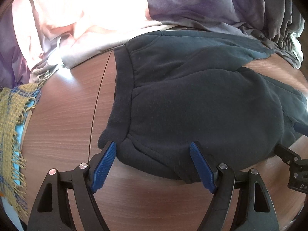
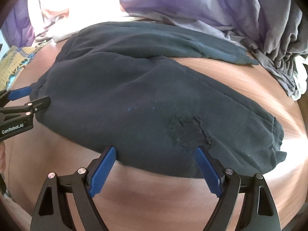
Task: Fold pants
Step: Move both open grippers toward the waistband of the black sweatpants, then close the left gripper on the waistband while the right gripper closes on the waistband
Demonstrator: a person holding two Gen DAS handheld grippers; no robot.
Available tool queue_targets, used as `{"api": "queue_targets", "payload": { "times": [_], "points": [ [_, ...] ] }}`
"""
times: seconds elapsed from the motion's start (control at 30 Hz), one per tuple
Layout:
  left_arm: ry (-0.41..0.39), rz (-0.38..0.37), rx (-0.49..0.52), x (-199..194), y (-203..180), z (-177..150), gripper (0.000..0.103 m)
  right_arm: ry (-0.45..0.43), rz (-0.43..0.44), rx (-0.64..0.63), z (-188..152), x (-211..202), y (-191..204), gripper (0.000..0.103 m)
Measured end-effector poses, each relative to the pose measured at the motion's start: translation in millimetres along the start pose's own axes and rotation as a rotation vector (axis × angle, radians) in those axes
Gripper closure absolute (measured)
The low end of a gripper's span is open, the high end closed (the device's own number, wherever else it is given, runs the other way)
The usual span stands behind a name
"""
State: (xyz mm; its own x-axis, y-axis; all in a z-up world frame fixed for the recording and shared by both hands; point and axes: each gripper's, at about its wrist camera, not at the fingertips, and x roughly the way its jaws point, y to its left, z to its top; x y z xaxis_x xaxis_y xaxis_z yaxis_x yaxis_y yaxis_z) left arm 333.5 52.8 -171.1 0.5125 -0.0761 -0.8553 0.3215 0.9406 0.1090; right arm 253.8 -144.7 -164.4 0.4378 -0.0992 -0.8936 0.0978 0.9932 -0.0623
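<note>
Both my grippers — left gripper (image 1: 153,148), right gripper (image 2: 155,153) — stand wide open, gripping nothing, at the near edge of the dark pants (image 2: 134,100) spread on the wooden table (image 2: 154,196) (other laundry (image 2: 192,0) heaped behind).

The surface (image 1: 63,115) is a reddish-brown wood grain with a smooth sheen, and a thin dark seam (image 1: 97,100) runs across it on the left. Strong daylight falls from the far left and washes out a heap of pale pink cloth (image 1: 63,19) at the back. Beside it lies purple fabric (image 1: 202,3), and gathered grey cloth (image 2: 283,44) bunches at the far right. A yellow-green woven cloth with a fringe (image 1: 13,119) hangs at the left edge, over something bright blue (image 1: 19,132).
</note>
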Motion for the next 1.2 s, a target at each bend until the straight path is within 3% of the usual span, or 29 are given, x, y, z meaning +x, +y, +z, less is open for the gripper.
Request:
{"api": "queue_targets", "payload": {
  "times": [0.3, 0.77, 0.87, 0.93, 1.0, 1.13, 1.2],
  "points": [
    [-0.001, 0.006, 0.011, 0.4, 0.3, -0.4, 0.023, -0.005, -0.004, 0.041, -2.6, 2.9, -9.3, 0.018],
    [0.007, -0.017, -0.013, 4.1, 1.7, -0.6, 0.027, -0.021, 0.050, -0.091, -8.2, -1.7, 14.2, 0.018],
    [-0.008, 0.001, -0.012, 1.9, 2.3, -1.1, 0.047, -0.036, 0.036, -0.093, -4.7, 0.8, 15.8, 0.018],
    [-0.018, 0.045, 0.002, 1.5, 1.9, -1.5, 0.069, -0.040, 0.035, -0.086, -3.5, 2.4, 15.7, 0.023],
    [-0.025, 0.070, 0.008, 1.9, 4.4, -1.8, 0.080, -0.038, 0.047, -0.084, -2.6, 4.2, 15.6, 0.027],
    [-0.030, 0.064, -0.020, 1.3, 11.8, -2.4, 0.086, -0.046, 0.063, -0.089, -2.3, 2.8, 16.9, 0.039],
    [-0.032, 0.066, -0.023, 1.1, 11.6, -3.0, 0.086, -0.049, 0.076, -0.098, -2.1, 1.7, 18.8, 0.050]
  ]
}}
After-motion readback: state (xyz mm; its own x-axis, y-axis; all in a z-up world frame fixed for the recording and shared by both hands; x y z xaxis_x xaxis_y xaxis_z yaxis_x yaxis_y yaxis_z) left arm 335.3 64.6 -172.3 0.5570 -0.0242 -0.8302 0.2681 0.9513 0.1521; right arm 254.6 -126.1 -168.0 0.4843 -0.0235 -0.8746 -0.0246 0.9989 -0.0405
